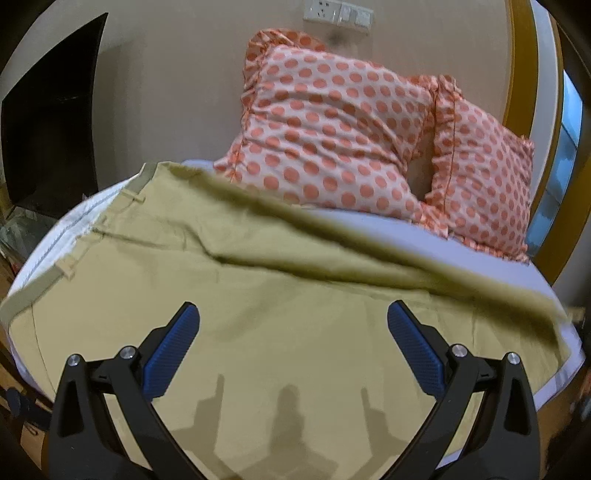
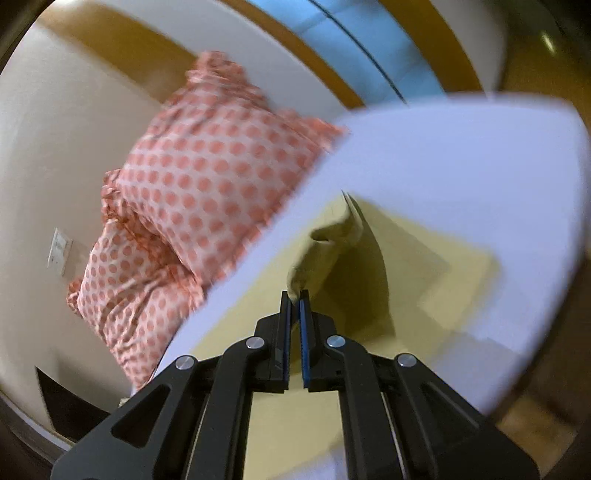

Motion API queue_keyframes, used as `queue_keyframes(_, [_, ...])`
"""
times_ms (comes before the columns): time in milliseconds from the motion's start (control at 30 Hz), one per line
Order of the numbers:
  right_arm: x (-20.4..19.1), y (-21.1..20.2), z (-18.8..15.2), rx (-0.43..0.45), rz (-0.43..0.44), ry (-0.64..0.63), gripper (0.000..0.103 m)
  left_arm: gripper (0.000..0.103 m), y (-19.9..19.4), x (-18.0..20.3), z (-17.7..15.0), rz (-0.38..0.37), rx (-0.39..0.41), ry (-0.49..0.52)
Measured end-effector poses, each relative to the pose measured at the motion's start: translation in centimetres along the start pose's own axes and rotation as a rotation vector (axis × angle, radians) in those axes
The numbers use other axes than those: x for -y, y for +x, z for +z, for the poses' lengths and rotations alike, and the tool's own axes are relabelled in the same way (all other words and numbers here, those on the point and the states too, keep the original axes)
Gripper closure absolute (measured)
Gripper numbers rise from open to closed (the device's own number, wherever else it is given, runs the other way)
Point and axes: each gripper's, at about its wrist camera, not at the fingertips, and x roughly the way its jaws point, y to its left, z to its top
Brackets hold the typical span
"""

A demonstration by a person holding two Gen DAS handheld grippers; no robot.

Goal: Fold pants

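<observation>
Khaki pants [image 1: 258,295] lie spread on a white bed [image 1: 480,251], waistband with belt loops at the left. A blurred fold of pant leg [image 1: 369,240] crosses above them. My left gripper [image 1: 293,314] is open and empty, hovering over the pants. My right gripper [image 2: 294,295] is shut on a bunched edge of the pants [image 2: 332,240] and holds it lifted above the rest of the fabric [image 2: 461,266] on the bed [image 2: 480,155].
Two pink polka-dot pillows [image 1: 351,129] lean against the beige wall at the head of the bed; they also show in the right wrist view [image 2: 207,184]. A dark opening [image 1: 55,110] is at the left. Wall switches [image 1: 338,14] sit above the pillows.
</observation>
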Motion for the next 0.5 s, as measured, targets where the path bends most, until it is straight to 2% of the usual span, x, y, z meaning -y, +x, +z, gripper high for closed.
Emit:
queue_keyframes(100, [1.0,0.0,-1.1,-0.018,0.012,0.040,0.099,0.002,1.0,-0.8,2.3,-0.021,-0.011,-0.022])
queue_keyframes(300, [-0.2,-0.6,-0.8,0.029,0.044,0.010,0.099,0.002,7.3,-3.8,7.6,-0.084,-0.140,-0.173])
queue_keyframes(433, [-0.3,-0.4,-0.3,0.033,0.060,0.017,0.099,0.002,14.0,-4.7,9.9,-0.017,-0.253,-0.195])
queue_keyframes(500, [-0.5,-0.4,-0.1,0.033,0.064,0.016,0.099,0.006,17.3,-5.7,10.5,0.009,-0.327,-0.253])
